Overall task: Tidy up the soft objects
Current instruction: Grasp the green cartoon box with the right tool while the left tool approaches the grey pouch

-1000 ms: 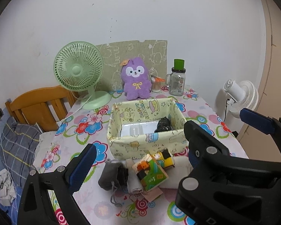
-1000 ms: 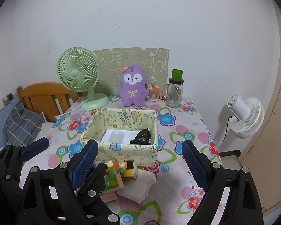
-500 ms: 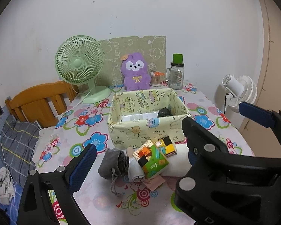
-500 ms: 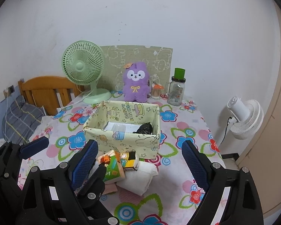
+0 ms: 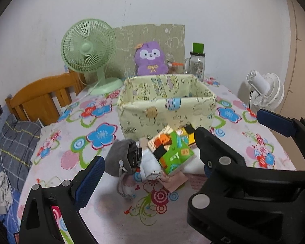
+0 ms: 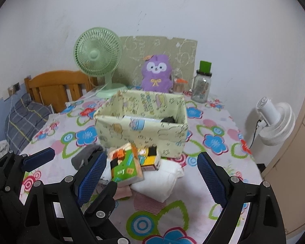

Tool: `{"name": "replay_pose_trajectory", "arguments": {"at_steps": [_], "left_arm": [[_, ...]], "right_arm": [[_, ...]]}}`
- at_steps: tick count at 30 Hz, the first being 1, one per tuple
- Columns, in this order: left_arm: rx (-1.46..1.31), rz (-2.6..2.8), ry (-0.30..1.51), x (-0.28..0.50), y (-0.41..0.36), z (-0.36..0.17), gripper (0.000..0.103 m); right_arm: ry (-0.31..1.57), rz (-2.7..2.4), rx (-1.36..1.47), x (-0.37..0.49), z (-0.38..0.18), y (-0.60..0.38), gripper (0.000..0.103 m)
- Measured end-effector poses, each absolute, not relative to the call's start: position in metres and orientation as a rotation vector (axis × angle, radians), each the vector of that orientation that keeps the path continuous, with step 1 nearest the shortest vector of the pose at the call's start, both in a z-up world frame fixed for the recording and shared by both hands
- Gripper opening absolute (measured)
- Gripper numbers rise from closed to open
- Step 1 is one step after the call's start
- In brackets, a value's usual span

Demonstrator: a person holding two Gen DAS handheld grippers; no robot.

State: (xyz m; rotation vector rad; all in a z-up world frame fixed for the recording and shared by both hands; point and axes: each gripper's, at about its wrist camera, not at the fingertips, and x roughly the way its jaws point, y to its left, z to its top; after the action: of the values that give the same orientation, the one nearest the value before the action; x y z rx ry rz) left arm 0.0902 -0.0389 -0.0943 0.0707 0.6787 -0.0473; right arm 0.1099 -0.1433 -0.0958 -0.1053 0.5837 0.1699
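Both sets of tongs, left tongs (image 5: 150,152) and right tongs (image 6: 151,174), spread wide and empty, angled down toward the heap. Just in front of the pale yellow printed fabric bin (image 6: 141,131), on the flowered worktop (image 6: 213,142): grey drawstring pouch (image 5: 120,158), rolled white cloth (image 5: 150,167), folded white towel (image 6: 162,183), green printed tissue pack (image 6: 126,165) leaning on top, small yellow-and-black packet (image 6: 149,157) touching the bin's front wall. Piled close to the bin, probably for short transfers. Dark item already inside the bin. Purple plush toy (image 6: 156,73) upright against the back wall, well apart. Likely first pick: the pouch, nearest the left tongs.
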Motion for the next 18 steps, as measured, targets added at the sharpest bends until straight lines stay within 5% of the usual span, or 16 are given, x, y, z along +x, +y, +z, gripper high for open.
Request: {"name": "replay_pose_trajectory", "arguments": {"at_steps": [18], "left_arm": [[0.083,-0.099,0.757,0.116,-0.033,-0.148,0.099]], "right_arm": [[0.646,0.198,-0.13,0.139,-0.144,-0.133,0.093]]}}
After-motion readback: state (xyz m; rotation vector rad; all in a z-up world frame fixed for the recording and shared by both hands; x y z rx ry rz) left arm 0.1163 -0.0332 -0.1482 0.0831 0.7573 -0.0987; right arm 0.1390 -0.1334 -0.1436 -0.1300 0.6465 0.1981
